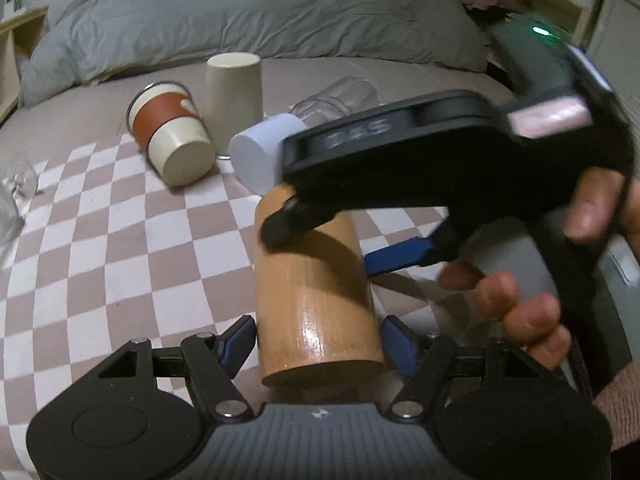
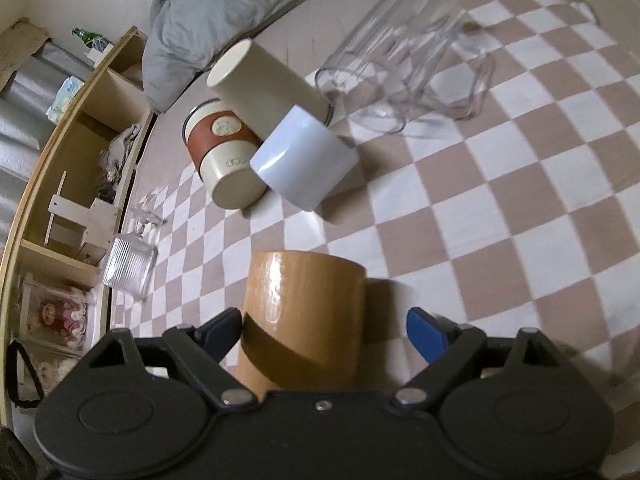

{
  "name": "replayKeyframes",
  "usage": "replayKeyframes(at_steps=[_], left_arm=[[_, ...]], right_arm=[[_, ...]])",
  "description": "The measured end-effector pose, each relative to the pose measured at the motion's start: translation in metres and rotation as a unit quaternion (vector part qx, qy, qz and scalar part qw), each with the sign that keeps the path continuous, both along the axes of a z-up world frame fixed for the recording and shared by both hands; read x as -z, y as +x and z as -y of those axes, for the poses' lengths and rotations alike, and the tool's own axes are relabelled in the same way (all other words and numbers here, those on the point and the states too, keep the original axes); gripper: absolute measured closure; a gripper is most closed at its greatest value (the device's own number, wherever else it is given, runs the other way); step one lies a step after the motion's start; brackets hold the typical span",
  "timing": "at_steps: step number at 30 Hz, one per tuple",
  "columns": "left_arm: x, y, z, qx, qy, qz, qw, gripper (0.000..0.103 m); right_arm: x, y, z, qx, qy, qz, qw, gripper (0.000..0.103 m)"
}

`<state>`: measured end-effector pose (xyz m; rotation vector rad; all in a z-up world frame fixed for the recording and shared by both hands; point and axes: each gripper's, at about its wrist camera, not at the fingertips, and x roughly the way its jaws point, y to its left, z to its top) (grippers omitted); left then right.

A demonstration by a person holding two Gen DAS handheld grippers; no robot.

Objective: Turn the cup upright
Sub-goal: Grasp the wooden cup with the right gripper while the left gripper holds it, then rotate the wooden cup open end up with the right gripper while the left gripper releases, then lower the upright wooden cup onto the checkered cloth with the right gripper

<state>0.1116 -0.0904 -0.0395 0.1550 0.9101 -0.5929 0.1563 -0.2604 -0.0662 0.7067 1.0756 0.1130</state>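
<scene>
A tan wooden cup [image 1: 316, 292] stands between the fingers of my left gripper [image 1: 318, 344], whose blue pads sit at both its sides, shut on it. My right gripper [image 1: 320, 236] comes in from the right and straddles the cup's far end, jaws apart. In the right wrist view the same wooden cup [image 2: 300, 312] fills the space between the open right gripper [image 2: 324, 332]; the left pad is near the cup, the right pad [image 2: 426, 334] is apart from it.
On the checkered cloth [image 1: 120, 248] lie a cream cup with a brown sleeve [image 1: 168, 132], a cream cup upside down [image 1: 236, 96], a white cup on its side [image 1: 260, 152] and clear glasses [image 2: 404, 64]. A ribbed glass [image 2: 128, 268] lies left. Grey duvet [image 1: 240, 12] behind; shelves [image 2: 80, 168] beside the bed.
</scene>
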Motion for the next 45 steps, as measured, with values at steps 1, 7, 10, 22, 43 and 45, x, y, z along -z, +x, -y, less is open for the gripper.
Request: replayKeyframes(at_steps=[1,7,10,22,43,45], left_arm=[[0.000,-0.001,0.000,0.003,0.001,0.003,1.0000,0.033],[0.000,-0.003,-0.004,0.011,-0.004,0.005,0.9999,0.033],[-0.002,0.000,-0.007,0.007,-0.014,-0.006,0.9999,0.034],[-0.029,-0.004,-0.027,-0.053,-0.050,0.032,0.9968,0.028],[-0.030,-0.003,-0.060,-0.165,-0.056,0.078,0.9817,0.010],[-0.030,-0.004,-0.061,-0.168,-0.053,0.082,0.9808,0.008]], right_arm=[[0.002,0.003,-0.004,-0.008,0.001,-0.004,1.000,0.017],[0.003,0.012,-0.010,-0.040,-0.003,-0.002,0.999,0.027],[0.003,0.011,-0.009,-0.048,0.002,0.006,0.999,0.027],[-0.037,-0.029,0.017,-0.027,-0.090,0.155,0.983,0.029],[-0.057,-0.096,0.069,-0.019,-0.345,0.237,0.908,0.030],[-0.053,-0.095,0.071,-0.022,-0.353,0.229,0.907,0.030]])
